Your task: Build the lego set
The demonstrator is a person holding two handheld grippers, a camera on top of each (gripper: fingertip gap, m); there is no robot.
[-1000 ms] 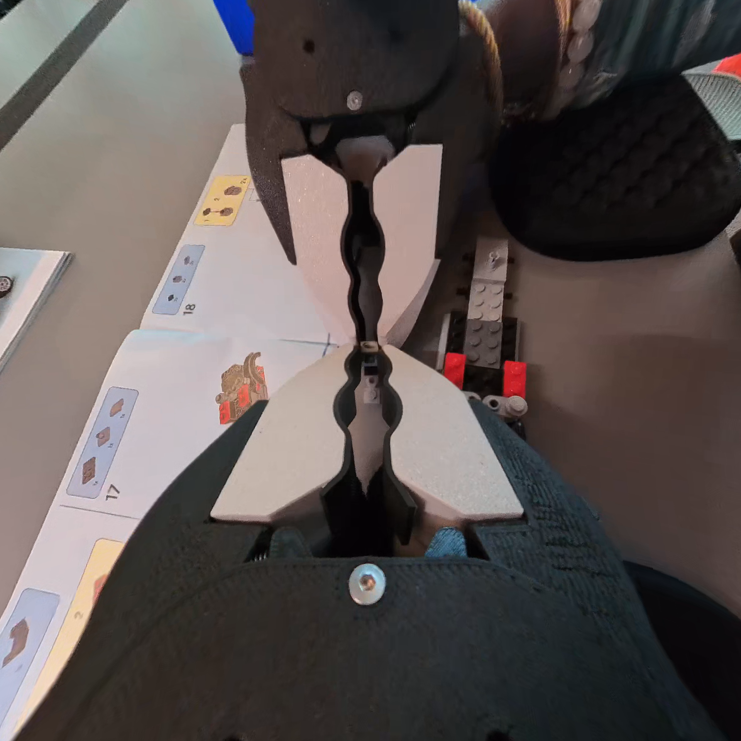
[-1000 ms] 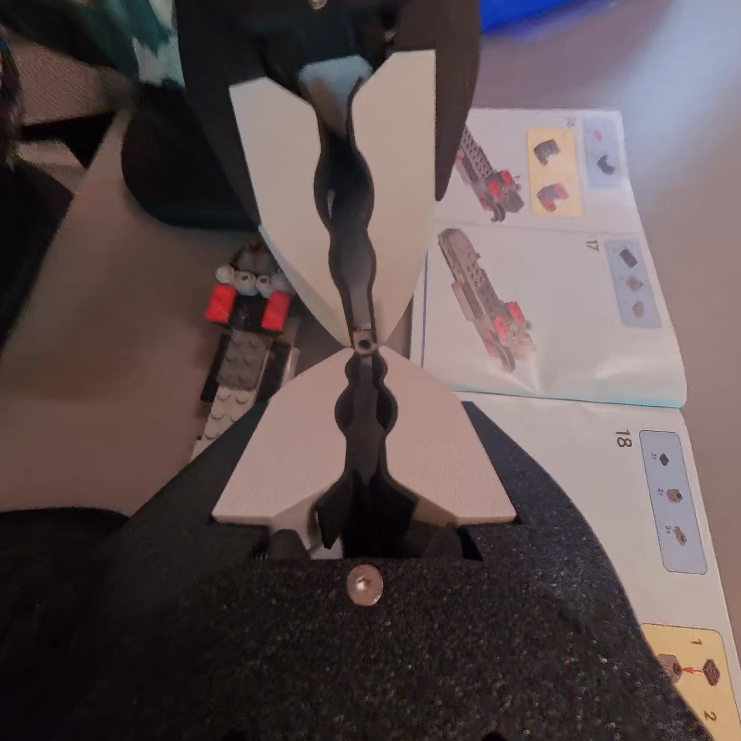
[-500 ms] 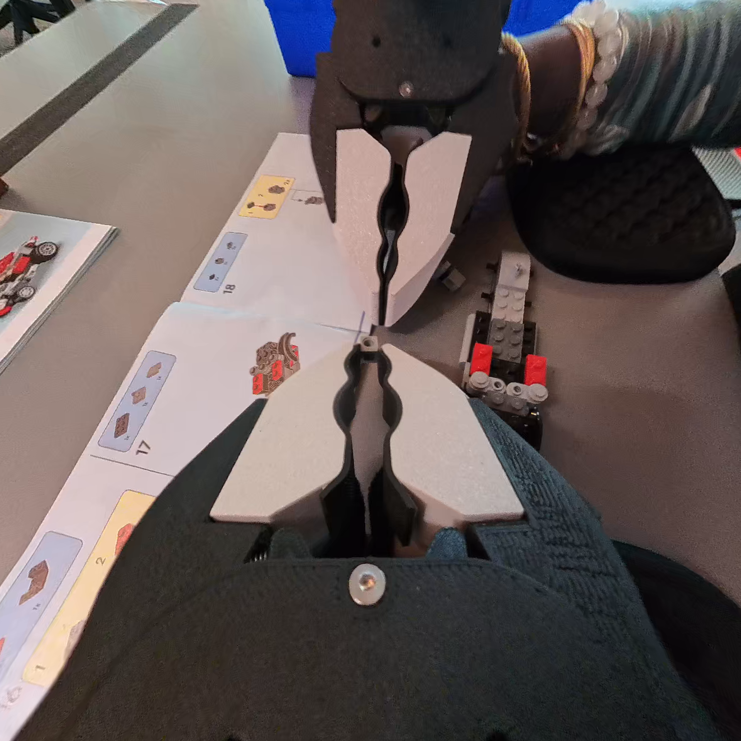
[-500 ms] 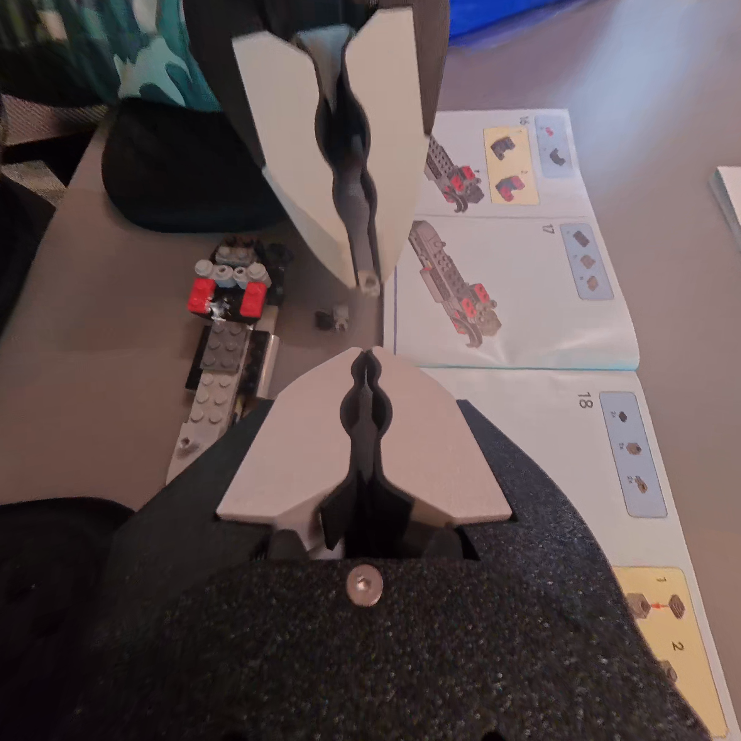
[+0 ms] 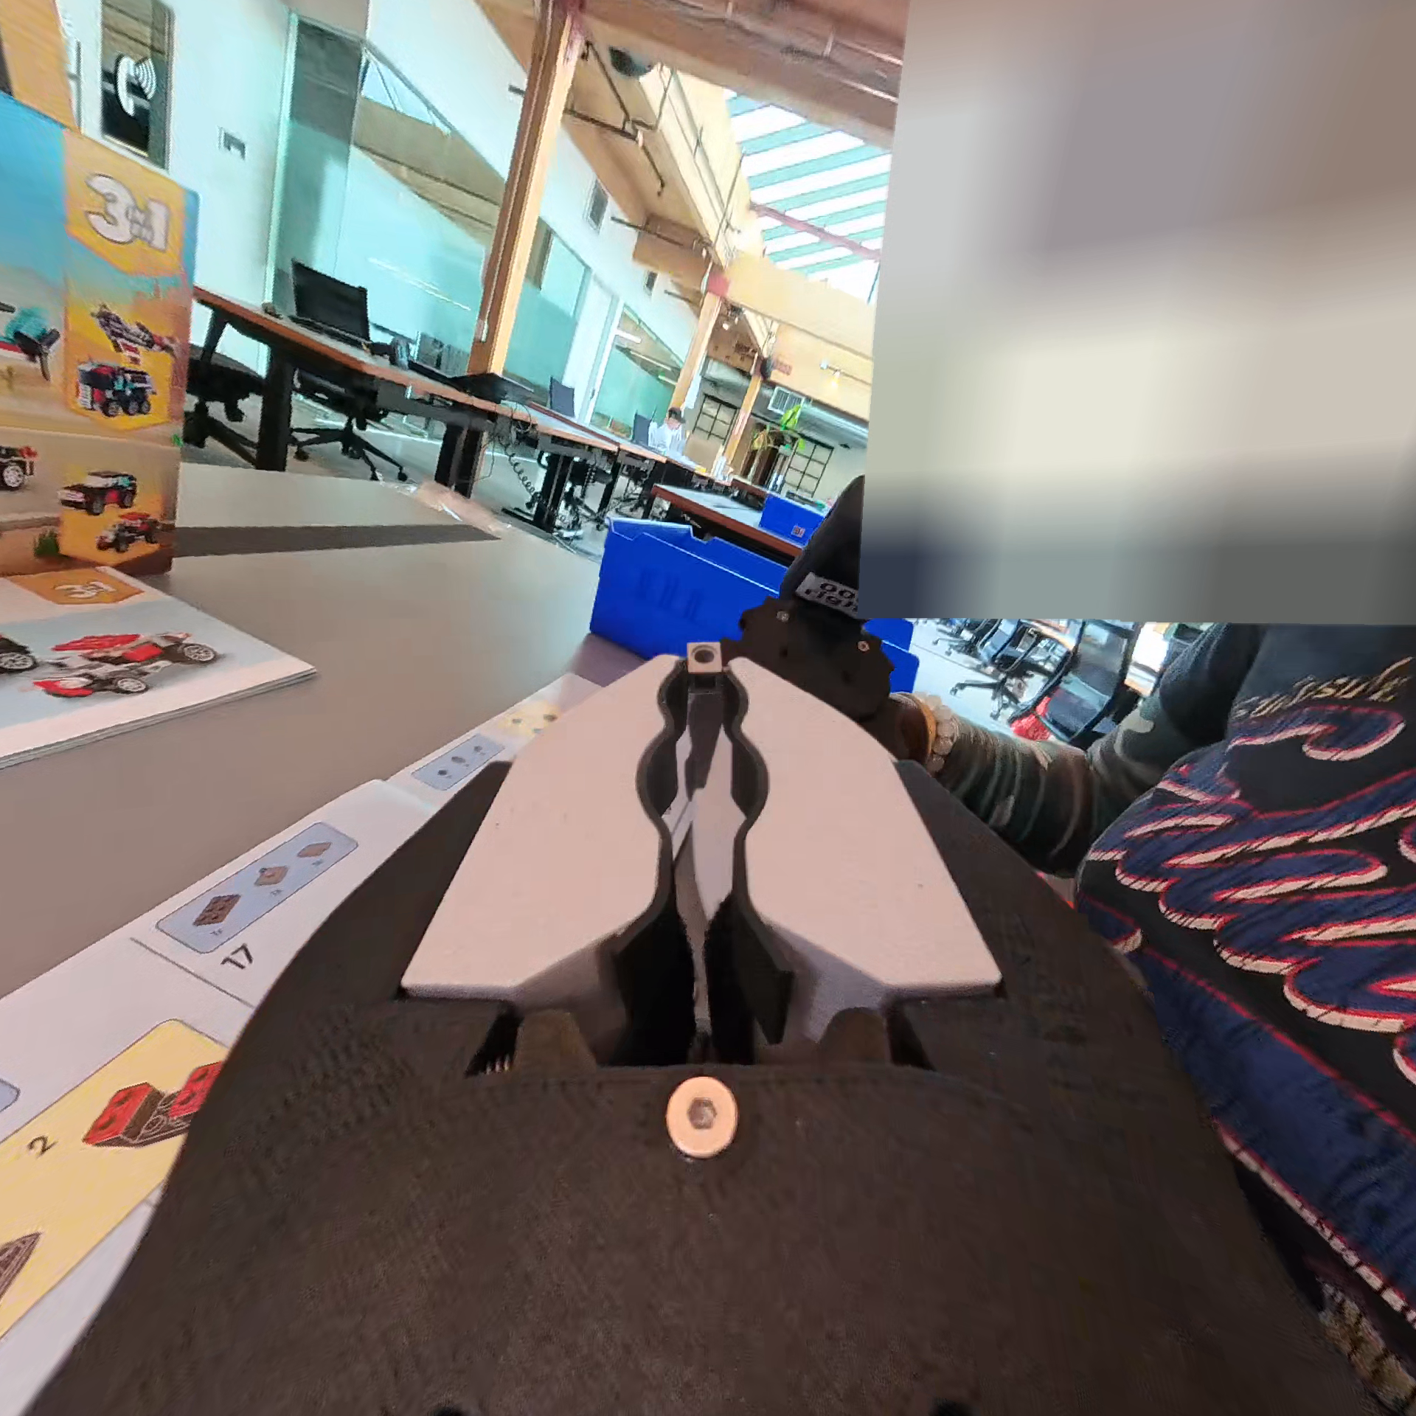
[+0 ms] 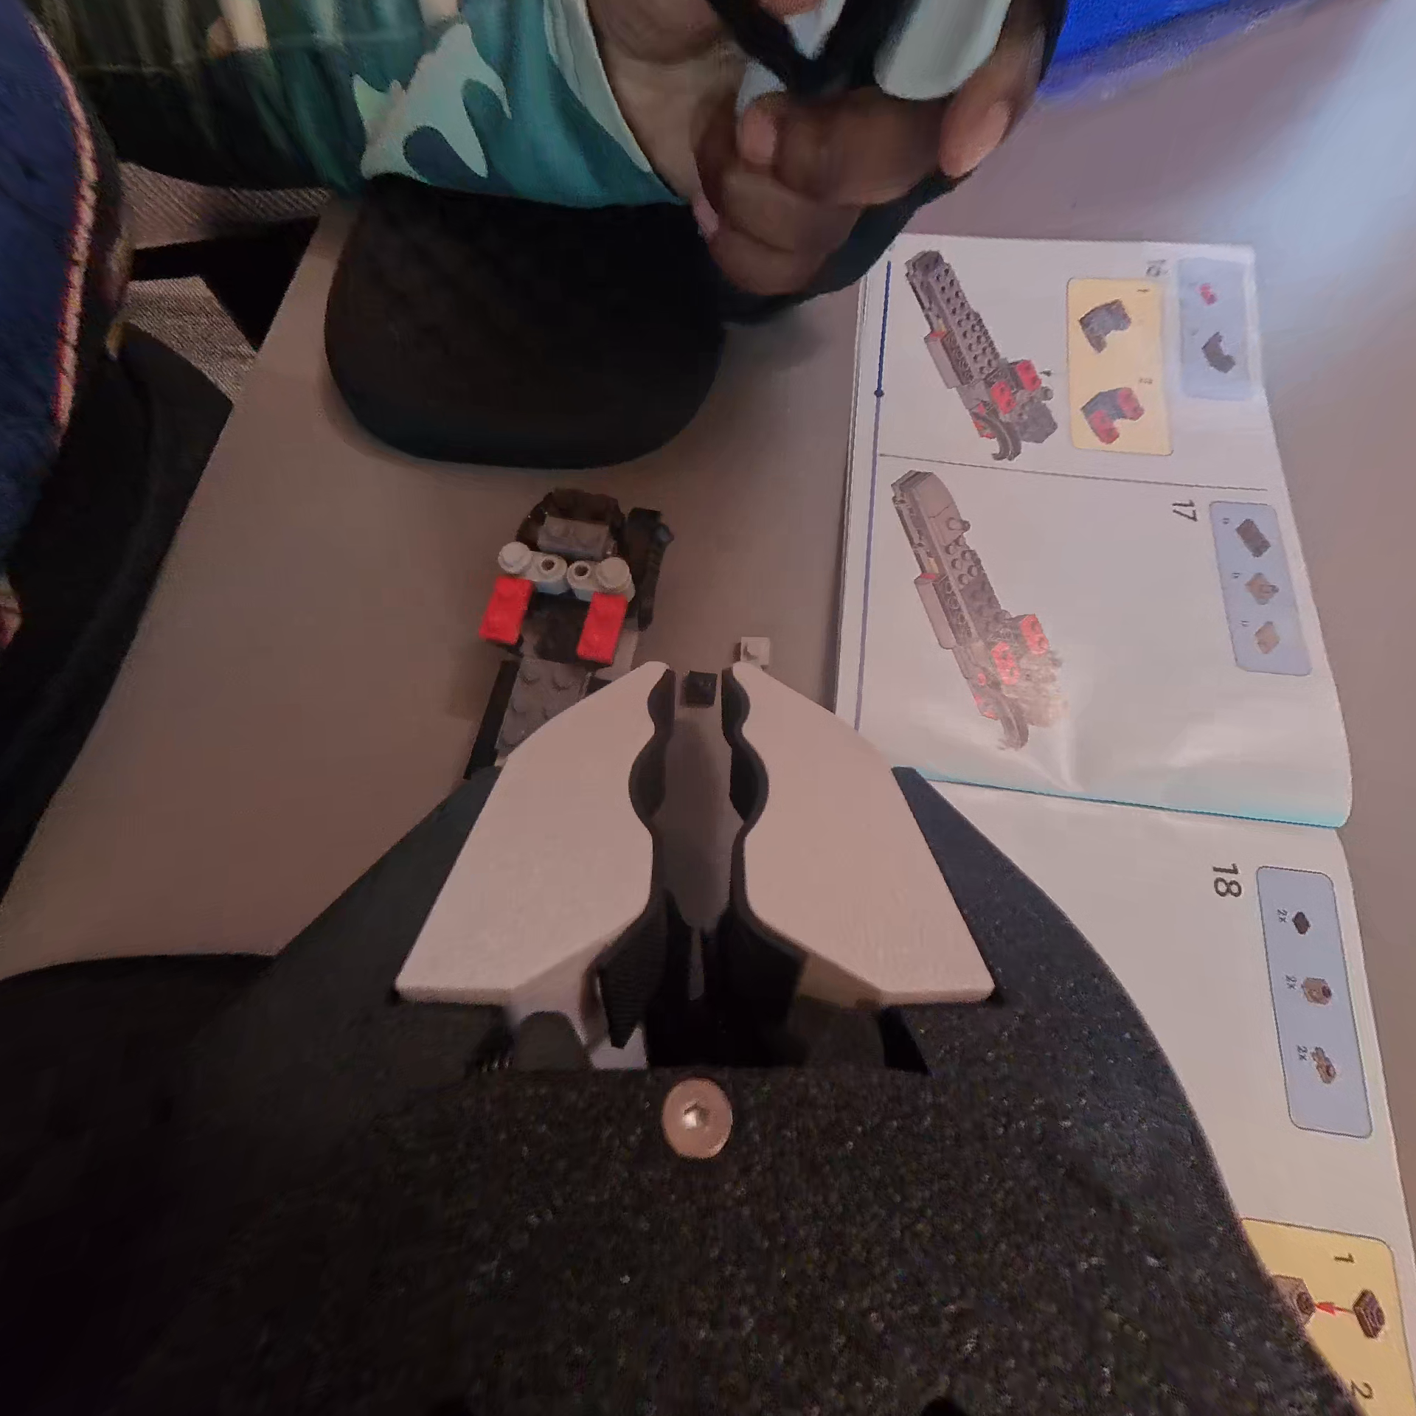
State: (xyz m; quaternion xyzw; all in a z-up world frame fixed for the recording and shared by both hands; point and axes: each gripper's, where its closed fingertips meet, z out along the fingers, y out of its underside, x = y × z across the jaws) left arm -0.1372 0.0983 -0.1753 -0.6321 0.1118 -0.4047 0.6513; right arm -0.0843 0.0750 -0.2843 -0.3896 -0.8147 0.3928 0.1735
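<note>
The left gripper is clamped on a small light grey piece. The right gripper, fingers slightly apart, frames a small black piece near the table edge. I judge the next move is joining them, with careful alignment.

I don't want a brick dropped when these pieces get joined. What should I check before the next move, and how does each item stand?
1. Left gripper clamped on the small grey piece: ok.
2. Right gripper gripping the small black piece: cannot tell; its fingertips flank it.
3. Instruction booklet open in view: ok.
4. Partly built model lying flat on the table: ok.
5. No loose parts near the right gripper's tips: not ok; a loose grey piece lies just beyond them.
</note>
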